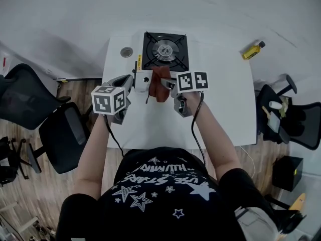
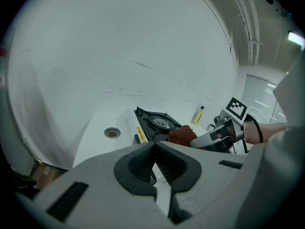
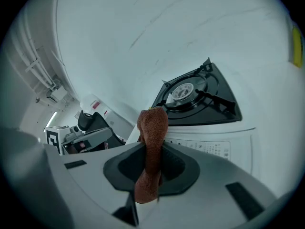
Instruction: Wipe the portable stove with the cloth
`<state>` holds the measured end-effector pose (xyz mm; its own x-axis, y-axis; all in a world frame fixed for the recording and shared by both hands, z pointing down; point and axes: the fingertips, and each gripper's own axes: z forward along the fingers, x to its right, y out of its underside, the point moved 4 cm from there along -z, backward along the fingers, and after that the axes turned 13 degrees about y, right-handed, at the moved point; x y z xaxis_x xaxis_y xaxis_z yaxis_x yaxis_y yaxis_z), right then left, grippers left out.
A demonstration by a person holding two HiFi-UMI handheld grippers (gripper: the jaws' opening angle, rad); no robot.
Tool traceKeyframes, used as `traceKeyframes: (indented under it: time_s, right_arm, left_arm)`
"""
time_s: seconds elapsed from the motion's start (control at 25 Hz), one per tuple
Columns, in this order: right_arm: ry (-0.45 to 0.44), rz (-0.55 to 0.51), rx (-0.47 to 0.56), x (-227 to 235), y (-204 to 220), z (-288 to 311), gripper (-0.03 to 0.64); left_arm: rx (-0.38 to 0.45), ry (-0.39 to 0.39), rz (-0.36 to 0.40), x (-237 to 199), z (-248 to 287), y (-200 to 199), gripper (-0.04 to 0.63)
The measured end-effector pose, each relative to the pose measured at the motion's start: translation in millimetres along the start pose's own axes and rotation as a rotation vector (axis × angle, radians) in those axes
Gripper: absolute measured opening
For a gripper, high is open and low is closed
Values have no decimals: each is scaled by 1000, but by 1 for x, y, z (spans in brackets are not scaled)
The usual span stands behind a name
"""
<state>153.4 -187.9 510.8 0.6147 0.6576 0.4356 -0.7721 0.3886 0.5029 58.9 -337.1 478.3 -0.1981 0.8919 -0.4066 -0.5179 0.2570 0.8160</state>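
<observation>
My right gripper (image 3: pixel 151 163) clamps the one rust-brown terry cloth (image 3: pixel 153 128), centre frame, before the one black-topped white portable stove (image 3: pixel 195 97); my left gripper (image 2: pixel 154 161) is closed, holding nothing.

Bare tabletop (image 1: pixel 220 84) right of stove (image 1: pixel 165 50)

White table (image 1: pixel 220 114) abuts white wall (image 1: pixel 75 14) at 12 o'clock; black office chairs (image 1: pixel 60 134) at 9 and 3 o'clock, wood floor (image 1: pixel 75 92) beneath.

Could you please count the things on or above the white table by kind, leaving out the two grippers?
portable stove: 1
cloth: 1
yellow bottle: 1
round disc: 1
Total: 4
</observation>
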Motion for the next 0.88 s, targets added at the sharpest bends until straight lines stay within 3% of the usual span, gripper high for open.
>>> traceKeyframes:
  time_s: [0.36,0.88]
  right_arm:
    - [58,64,23,53,-3,-27,64]
    - [95,101,33,93,-3,-50,66]
  left_arm:
    - [-15,17,1,3,15,-2,6]
    - [-14,32,-15,9,31,-2,6]
